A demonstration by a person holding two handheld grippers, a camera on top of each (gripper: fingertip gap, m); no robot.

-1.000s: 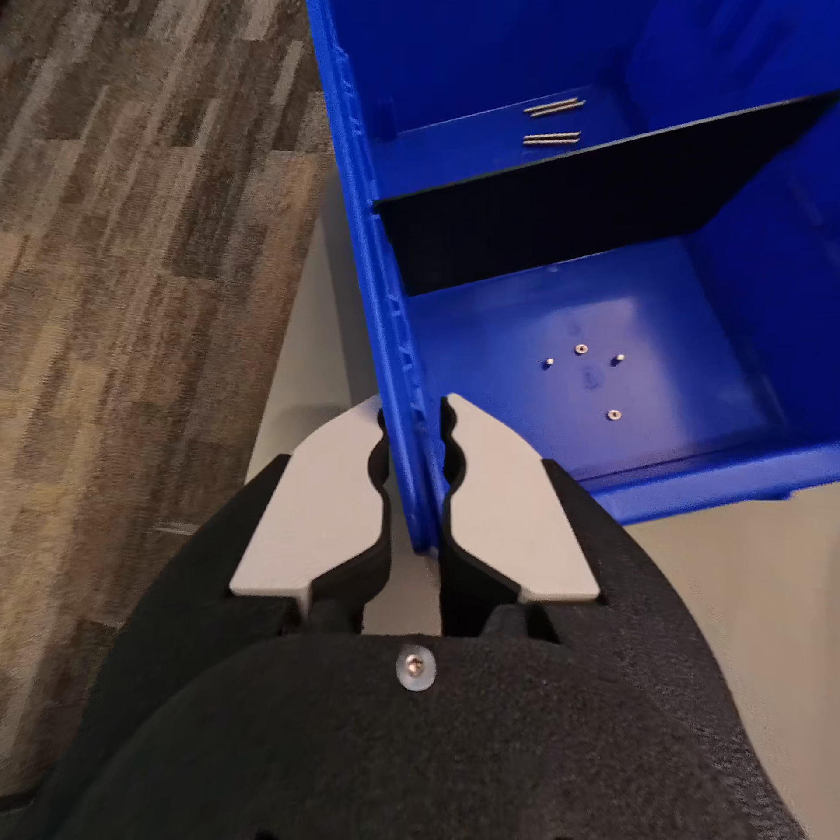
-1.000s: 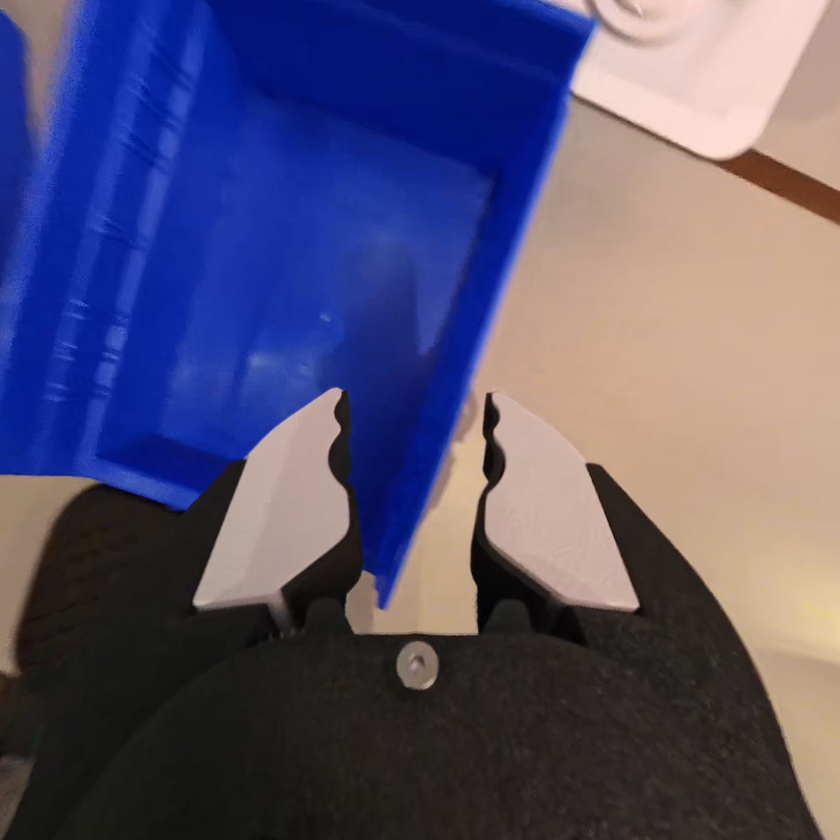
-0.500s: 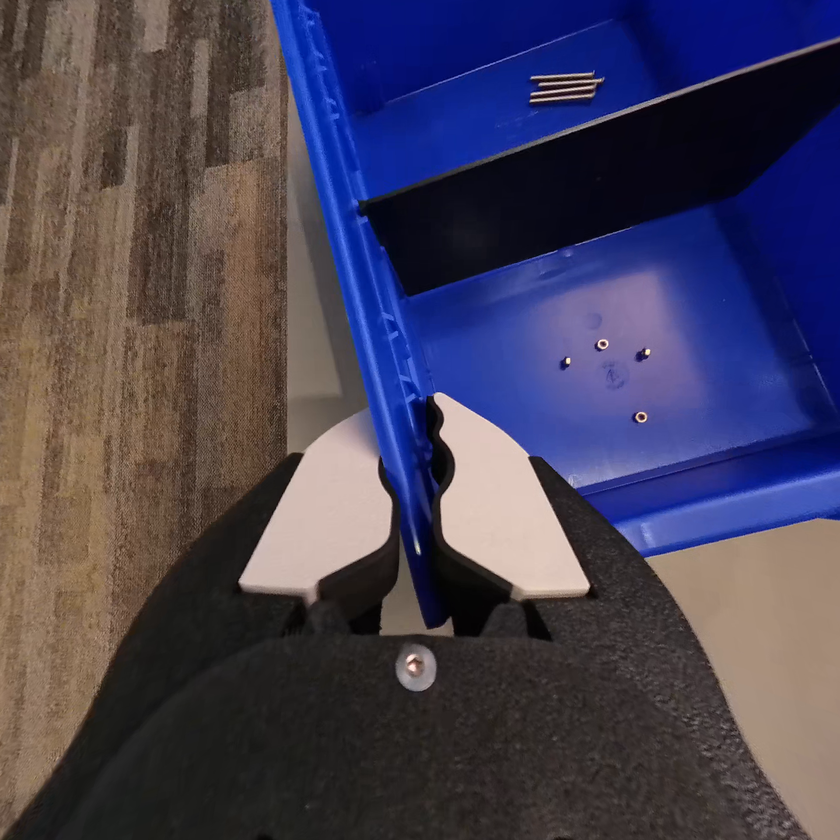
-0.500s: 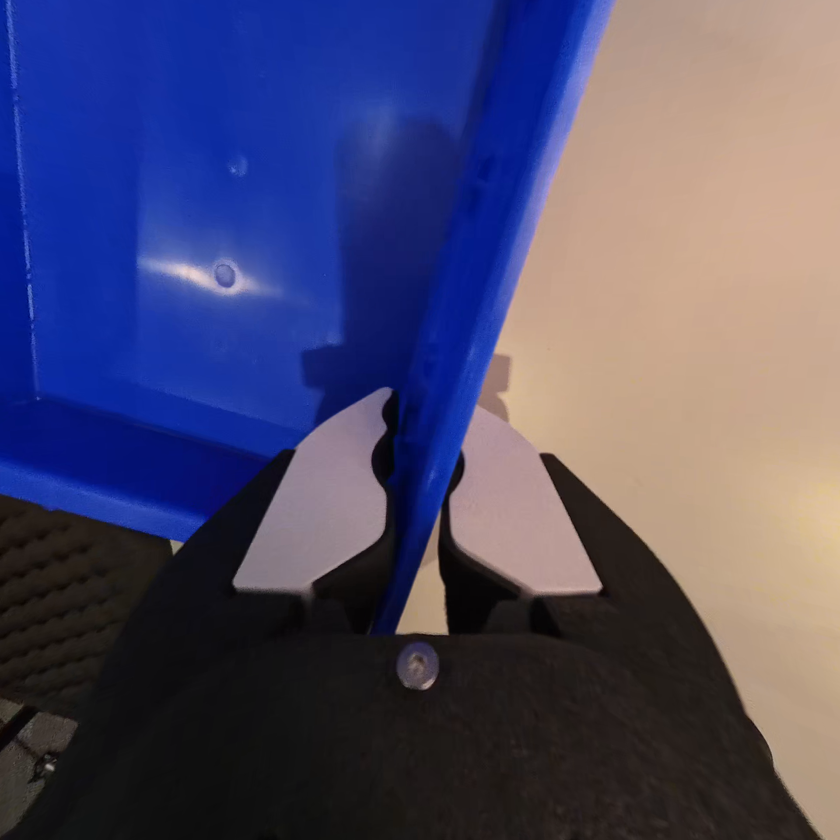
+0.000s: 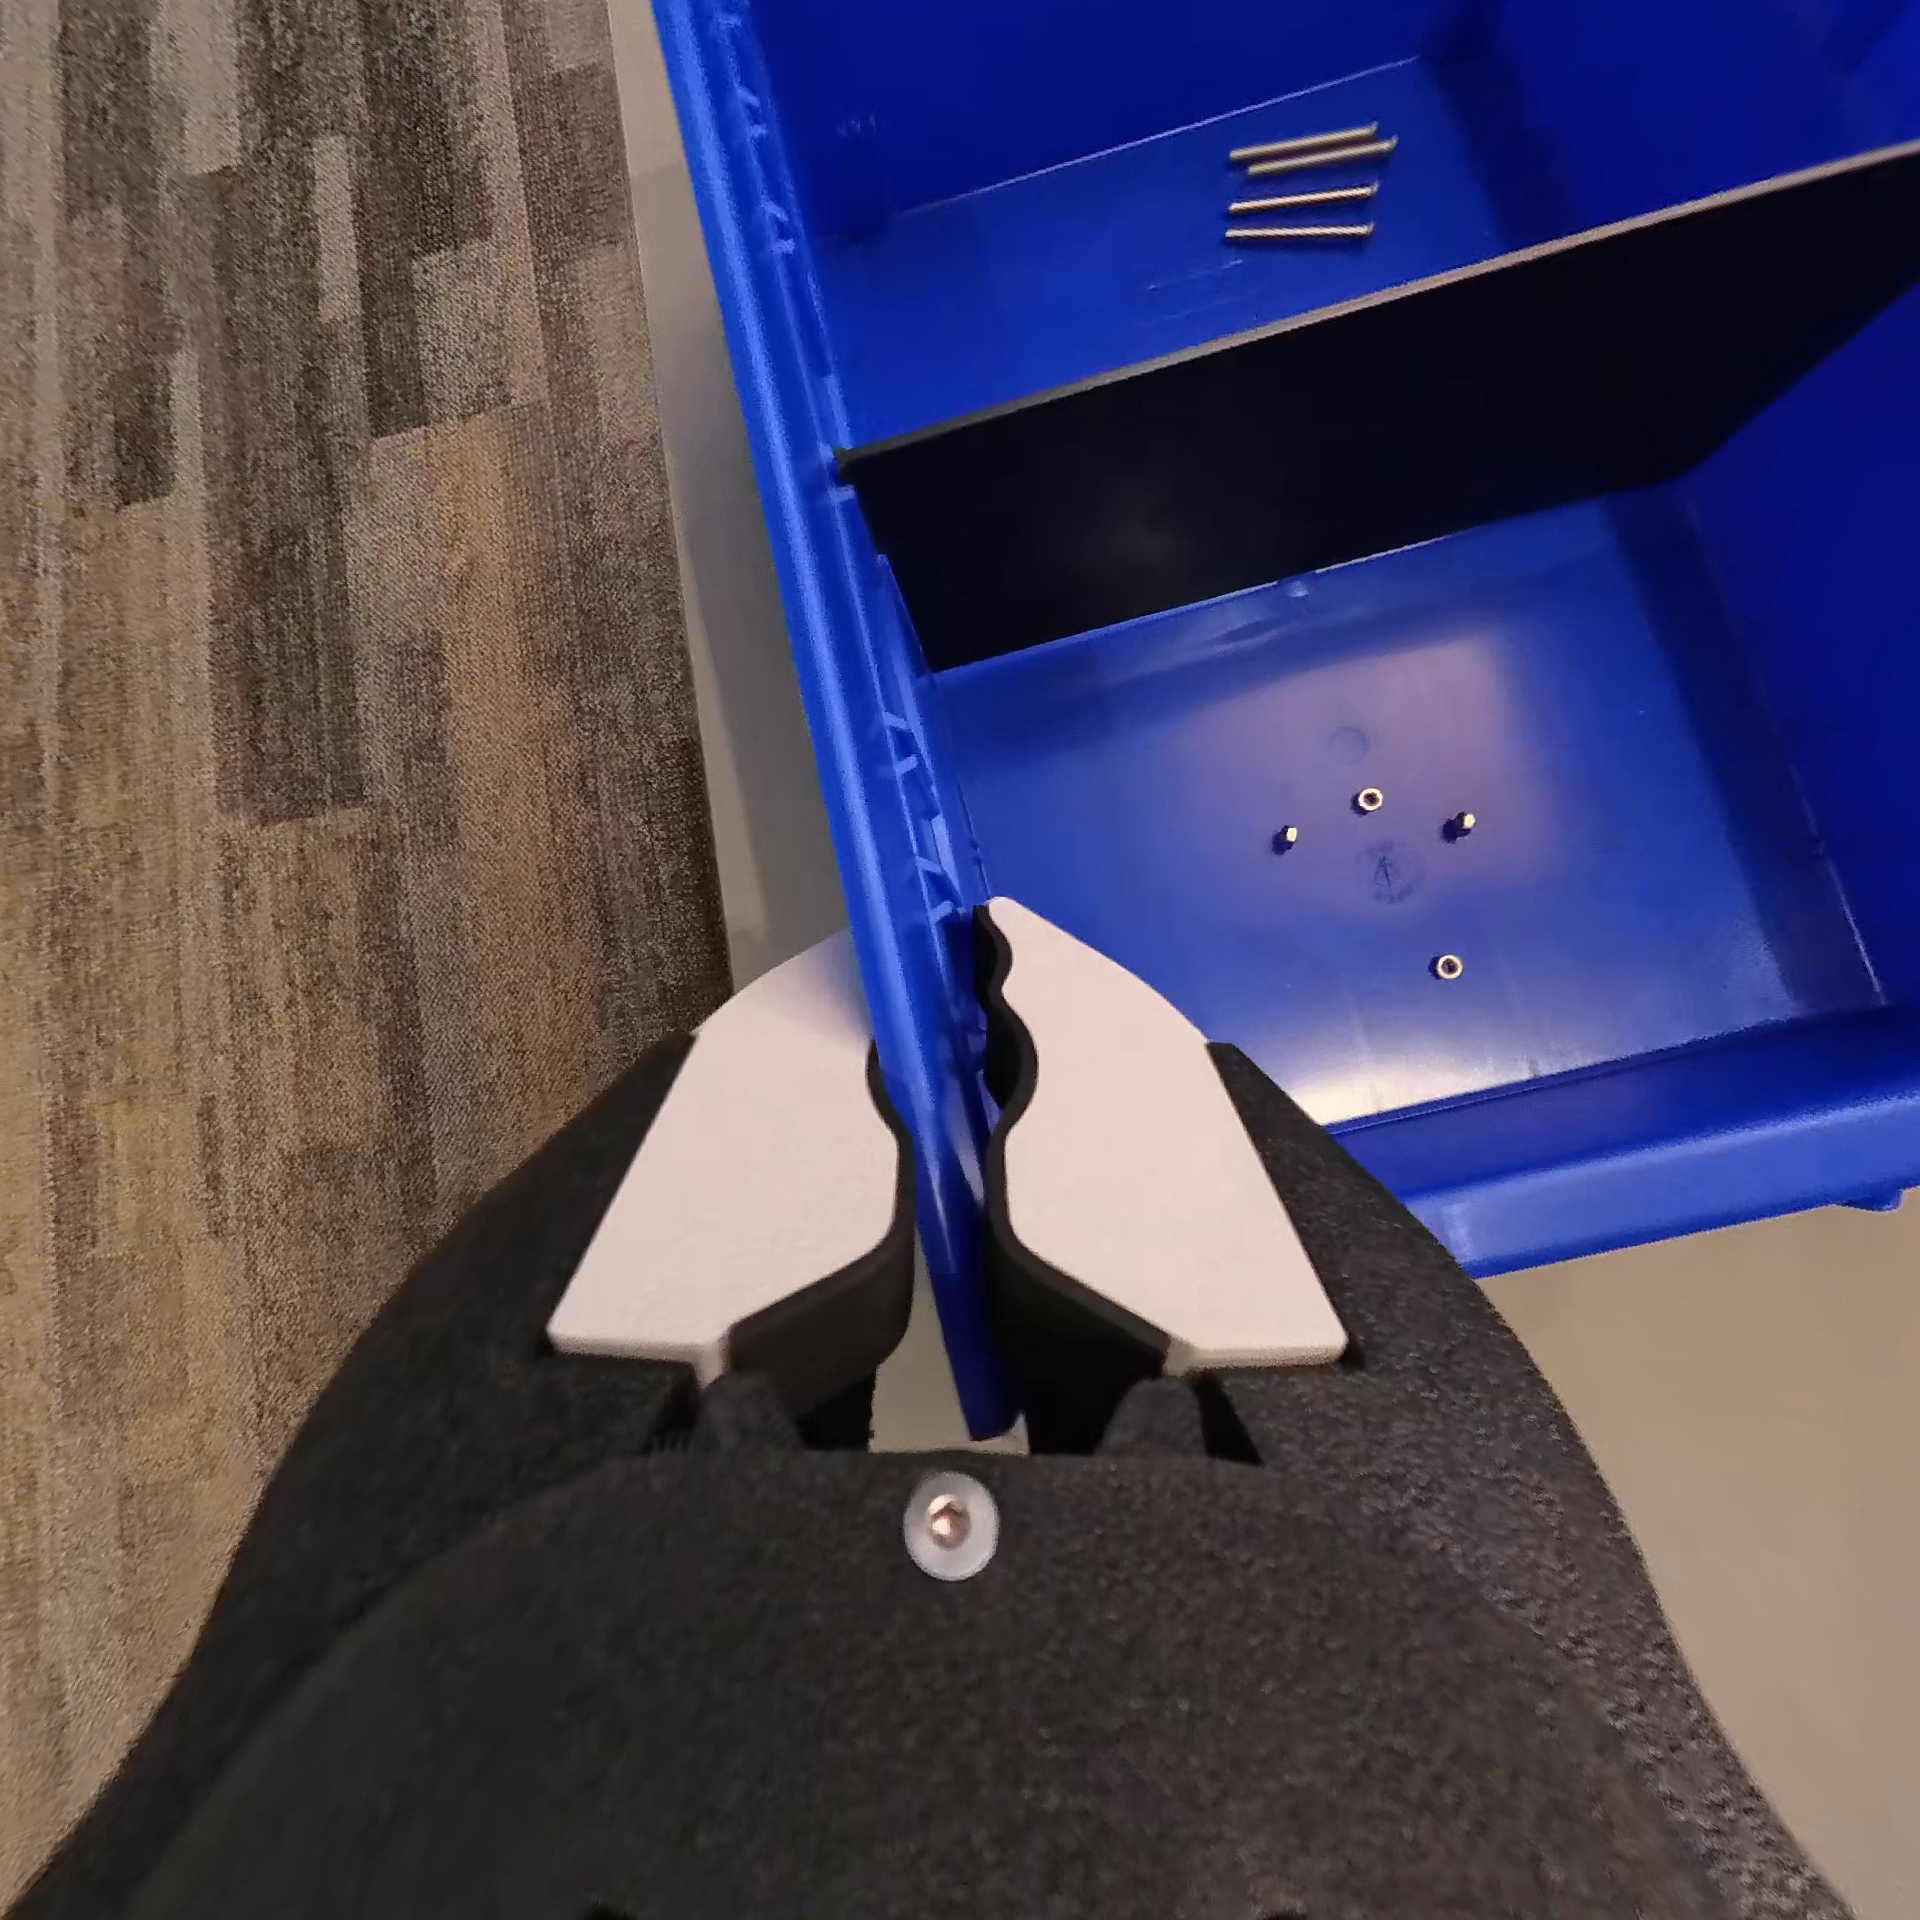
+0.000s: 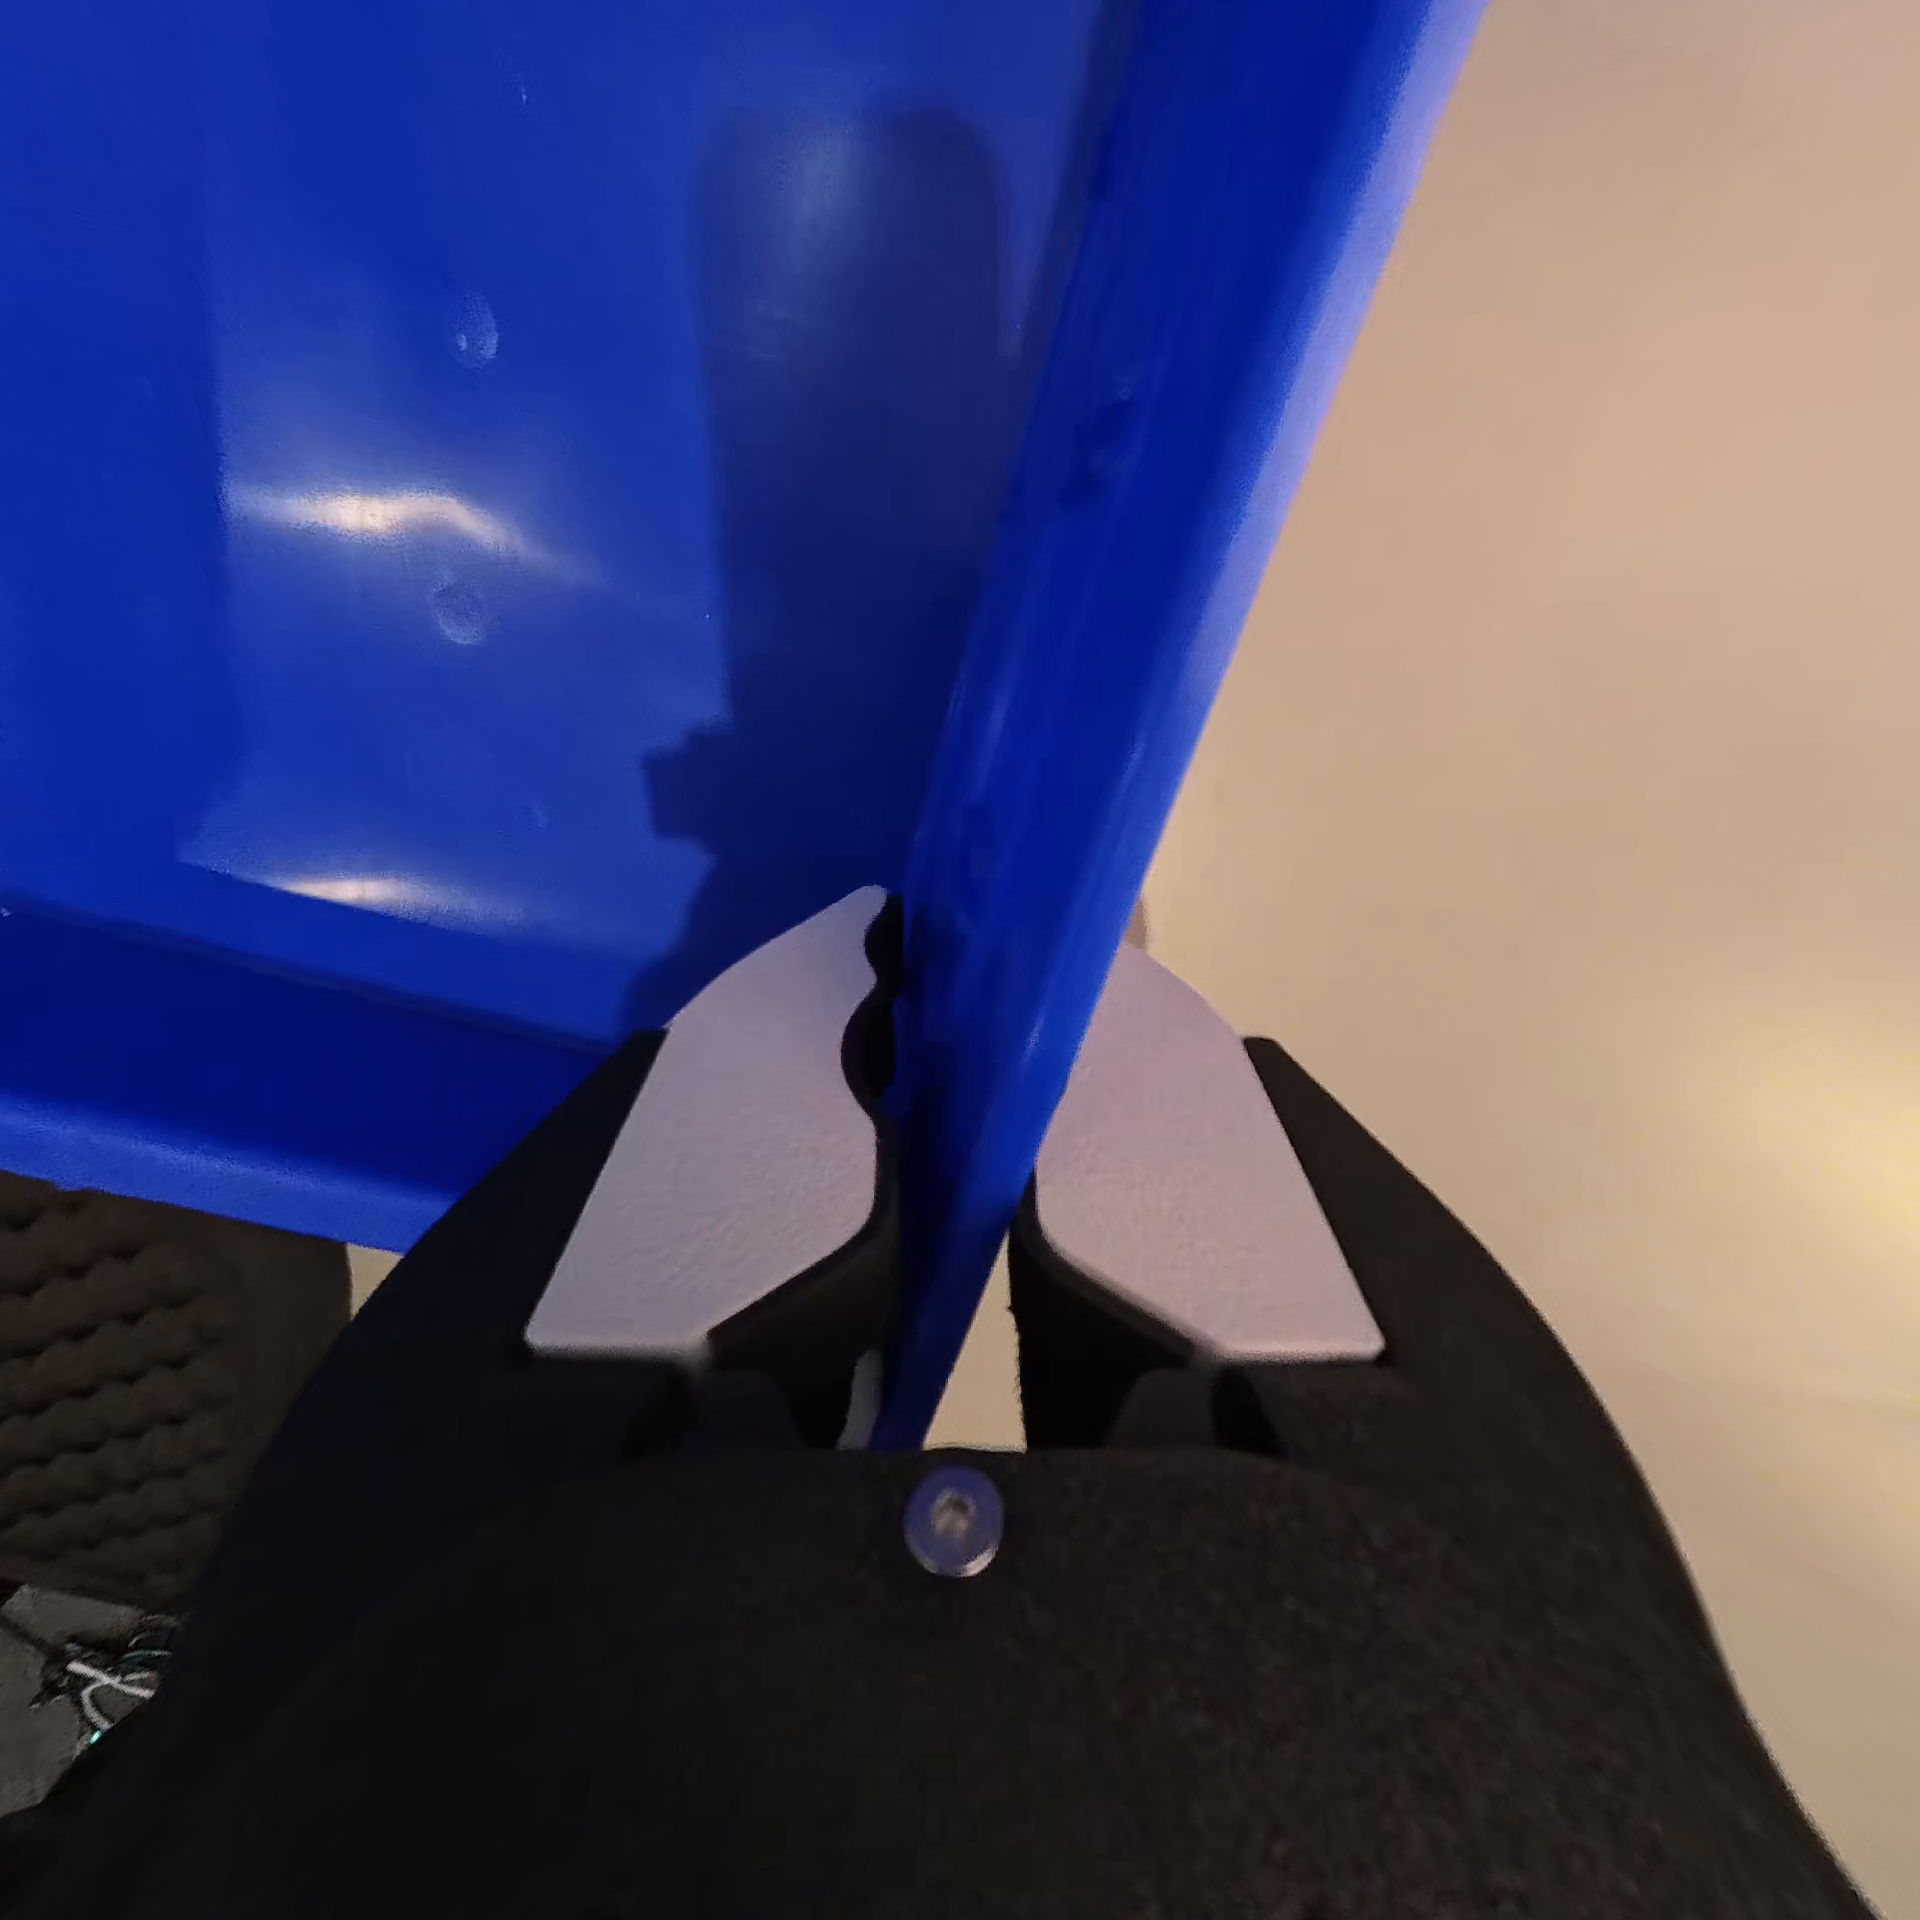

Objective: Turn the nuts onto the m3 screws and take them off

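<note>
A blue bin (image 5: 790, 436) has a black divider (image 5: 1351, 468) across it. Several small nuts (image 5: 1367, 800) lie on the floor of its near compartment. Several thin screws (image 5: 1304, 192) lie side by side in the far compartment. My left gripper (image 5: 940, 1039) is shut on the bin's left wall, one finger outside and one inside. My right gripper (image 6: 997, 997) is shut on the right wall of a blue bin (image 6: 1195, 416); the compartment in that view shows nothing in it.
The bin rests on a beige tabletop (image 5: 1714, 1455), which also shows in the right wrist view (image 6: 1610, 727). Patterned brown carpet (image 5: 260, 623) lies beyond the table's left edge. Dark ribbed foam (image 6: 125, 1351) and some wires sit at the lower left of the right wrist view.
Both grippers closed onto the bin's side walls; the right one moved in from open and apart. The screws in the far compartment shifted and the bin moved in view.
</note>
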